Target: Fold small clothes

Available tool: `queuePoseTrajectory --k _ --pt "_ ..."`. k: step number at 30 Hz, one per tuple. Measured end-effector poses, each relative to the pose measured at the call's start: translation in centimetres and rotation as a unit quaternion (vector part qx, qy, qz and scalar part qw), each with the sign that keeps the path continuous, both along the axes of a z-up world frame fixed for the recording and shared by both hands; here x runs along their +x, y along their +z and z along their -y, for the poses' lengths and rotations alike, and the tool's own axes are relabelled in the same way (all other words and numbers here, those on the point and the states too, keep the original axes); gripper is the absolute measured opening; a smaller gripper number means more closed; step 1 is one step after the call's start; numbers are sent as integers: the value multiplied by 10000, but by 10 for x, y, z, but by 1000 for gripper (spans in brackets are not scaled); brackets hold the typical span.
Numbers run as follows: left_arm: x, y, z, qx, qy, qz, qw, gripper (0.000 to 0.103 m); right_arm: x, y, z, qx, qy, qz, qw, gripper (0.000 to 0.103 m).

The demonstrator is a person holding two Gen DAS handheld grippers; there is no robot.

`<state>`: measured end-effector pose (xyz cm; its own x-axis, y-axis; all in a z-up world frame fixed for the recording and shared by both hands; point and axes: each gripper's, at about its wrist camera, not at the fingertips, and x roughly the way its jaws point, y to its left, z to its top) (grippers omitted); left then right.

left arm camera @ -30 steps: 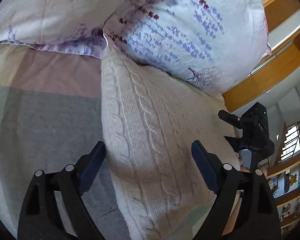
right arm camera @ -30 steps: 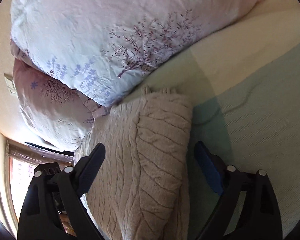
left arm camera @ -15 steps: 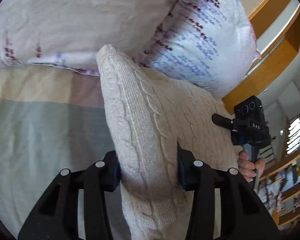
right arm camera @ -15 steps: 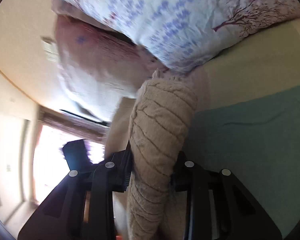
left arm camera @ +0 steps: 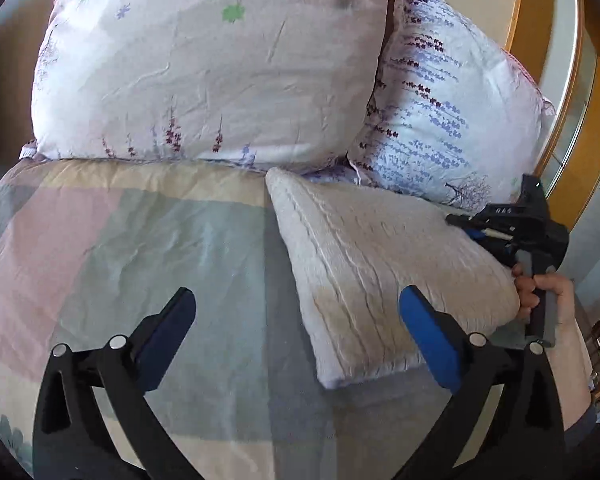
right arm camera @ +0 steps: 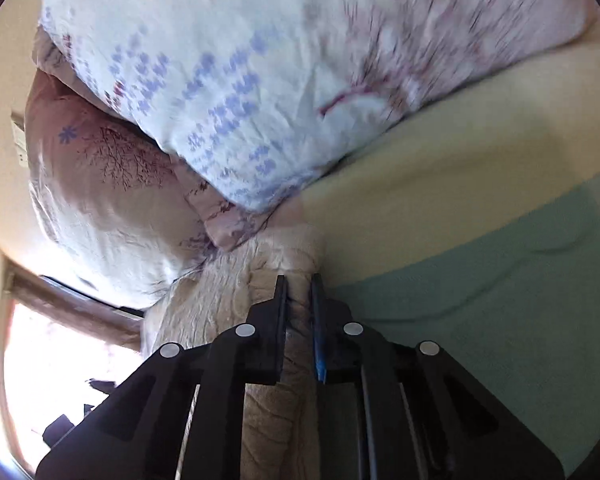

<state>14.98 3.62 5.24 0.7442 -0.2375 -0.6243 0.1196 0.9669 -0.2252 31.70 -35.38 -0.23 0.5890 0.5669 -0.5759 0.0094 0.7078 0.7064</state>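
A folded cream cable-knit sweater (left arm camera: 364, 264) lies on the pastel patchwork bedspread (left arm camera: 140, 248), its far end against the pillows. My left gripper (left arm camera: 296, 324) is open and empty, just in front of the sweater's near left corner, not touching it. My right gripper (right arm camera: 299, 292) is shut on the sweater's edge (right arm camera: 296, 264), with the knit pinched between its jaws. In the left wrist view the right gripper (left arm camera: 500, 232) shows at the sweater's right side, held by a hand.
Two floral pillows (left arm camera: 212, 64) (left arm camera: 452, 120) are stacked at the head of the bed behind the sweater. A wooden frame (left arm camera: 560, 80) stands at the right. A bright window (right arm camera: 60, 360) is at the right wrist view's lower left.
My left gripper has let go of the sweater, opened and pulled back. The sweater now lies flat on the bed. My right gripper stays shut on its edge.
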Motion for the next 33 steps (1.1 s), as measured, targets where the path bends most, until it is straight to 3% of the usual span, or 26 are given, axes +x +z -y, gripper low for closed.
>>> queuePoseTrajectory --k 1,2,3,6,9,11,13,17,22,27,33 --pt "-3 -3 3 -26 -41 -106 9999 101 -12 15 3 -351 -238 155 9990 19" --pt "-7 -8 8 -67 -37 -213 9997 101 -30 37 7 -767 -506 329 9952 53" --pt "-12 -10 6 -62 3 -271 9996 101 -48 57 10 -1014 -662 453 9916 101" --pt "-17 -21 13 126 139 -427 9989 101 -115 89 3 -1513 -595 1134 9802 102" --pt "-17 -32 21 262 11 -606 9978 101 -169 77 -20 -2329 -512 1058 9654 102" --pt "-17 -37 30 646 63 -712 9953 101 -184 58 -36 -2598 -229 913 9611 102" --pt "-16 -42 43 1117 6 -793 9906 101 -186 40 -68 -2821 35 748 9565 102" --pt "-22 -50 59 1539 -278 -814 9843 101 -189 10 -108 -3316 307 434 9419 102" --pt "-17 -55 56 1433 -339 -1010 9839 101 -189 1 -127 -3895 265 191 9205 102" --pt "-17 -57 56 1459 -384 -1006 9834 101 -188 -3 -119 -3595 214 62 9329 102" --pt "-17 -58 57 1455 -496 -1001 9830 101 -189 -4 -123 -3631 336 111 9311 102"
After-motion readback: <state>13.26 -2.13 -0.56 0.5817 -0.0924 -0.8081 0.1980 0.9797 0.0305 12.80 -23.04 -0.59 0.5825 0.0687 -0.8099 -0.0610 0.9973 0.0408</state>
